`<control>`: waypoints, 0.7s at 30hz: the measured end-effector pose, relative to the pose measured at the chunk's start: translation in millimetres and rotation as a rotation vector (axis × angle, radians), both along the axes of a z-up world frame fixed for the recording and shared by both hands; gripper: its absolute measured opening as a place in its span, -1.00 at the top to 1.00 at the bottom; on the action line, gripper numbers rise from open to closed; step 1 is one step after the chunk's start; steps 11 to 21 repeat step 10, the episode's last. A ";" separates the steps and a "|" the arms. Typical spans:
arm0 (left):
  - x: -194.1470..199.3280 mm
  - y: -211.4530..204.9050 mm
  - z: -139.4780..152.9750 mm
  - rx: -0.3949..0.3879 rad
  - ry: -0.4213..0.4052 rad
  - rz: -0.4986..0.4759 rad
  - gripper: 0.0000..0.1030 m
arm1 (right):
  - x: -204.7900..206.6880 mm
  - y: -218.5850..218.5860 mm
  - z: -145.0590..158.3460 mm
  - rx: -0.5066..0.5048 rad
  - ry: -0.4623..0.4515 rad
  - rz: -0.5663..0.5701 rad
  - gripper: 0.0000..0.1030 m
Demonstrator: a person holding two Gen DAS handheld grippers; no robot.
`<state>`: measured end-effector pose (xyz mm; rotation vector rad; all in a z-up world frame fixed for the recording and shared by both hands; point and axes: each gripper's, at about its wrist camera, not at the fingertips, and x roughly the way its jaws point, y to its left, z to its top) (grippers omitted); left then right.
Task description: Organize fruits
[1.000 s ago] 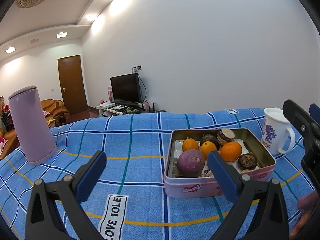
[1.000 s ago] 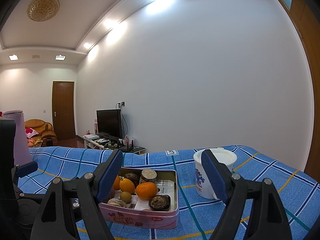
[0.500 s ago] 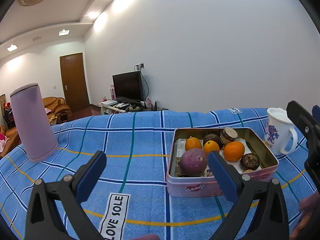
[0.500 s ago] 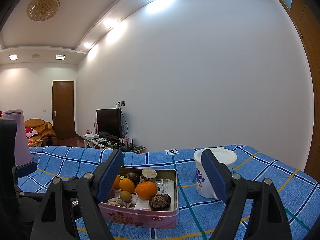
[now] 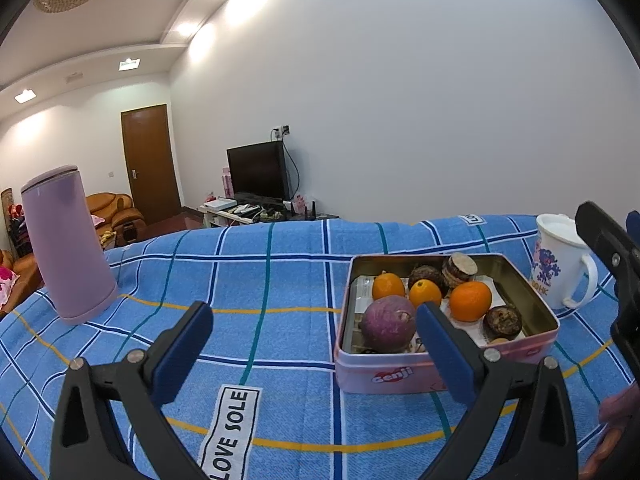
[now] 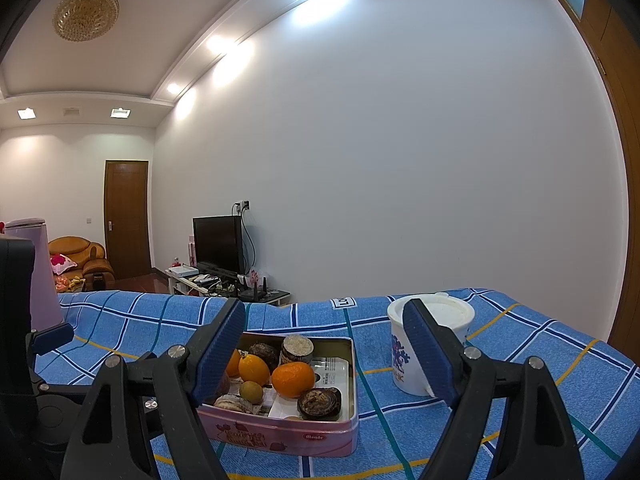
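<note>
A pink tin box (image 5: pixel 400 374) stands on the blue checked cloth and holds several fruits: oranges (image 5: pixel 470 301), a purple round one (image 5: pixel 388 323) and dark brown ones (image 5: pixel 502 322). The box also shows in the right wrist view (image 6: pixel 288 436) with an orange (image 6: pixel 293 379) in it. My left gripper (image 5: pixel 312 350) is open and empty, above the cloth to the left of and in front of the box. My right gripper (image 6: pixel 324 348) is open and empty, held in front of the box and the mug.
A white mug (image 5: pixel 560 264) with a lid stands right of the box; it also shows in the right wrist view (image 6: pixel 428 344). A tall lilac canister (image 5: pixel 64 246) stands at the far left. The table's far edge meets a room with a TV (image 5: pixel 258 172).
The left gripper's view has tilted slightly, so the box and canister sit a little lower and to the right. The right gripper has hardly moved. Both stay open.
</note>
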<state>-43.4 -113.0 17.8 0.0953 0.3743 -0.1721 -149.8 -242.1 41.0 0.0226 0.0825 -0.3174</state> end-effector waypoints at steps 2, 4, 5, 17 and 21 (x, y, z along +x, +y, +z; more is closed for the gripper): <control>1.2 0.7 -0.2 -0.008 0.008 -0.007 -1.00 | 0.0 0.0 -0.6 0.000 0.001 0.000 -0.60; 2.0 2.6 -0.5 -0.018 0.013 -0.016 -1.00 | 0.2 -0.2 -1.7 0.000 0.003 0.000 -0.60; 2.7 3.0 -0.6 -0.020 0.014 -0.018 -1.00 | 0.2 -0.4 -2.1 0.001 0.004 0.001 -0.60; 3.9 2.3 -1.2 -0.015 0.021 -0.011 -1.00 | 3.1 -3.2 -2.5 0.011 0.014 -0.011 -0.60; 3.9 2.3 -1.2 -0.015 0.021 -0.011 -1.00 | 3.1 -3.2 -2.5 0.011 0.014 -0.011 -0.60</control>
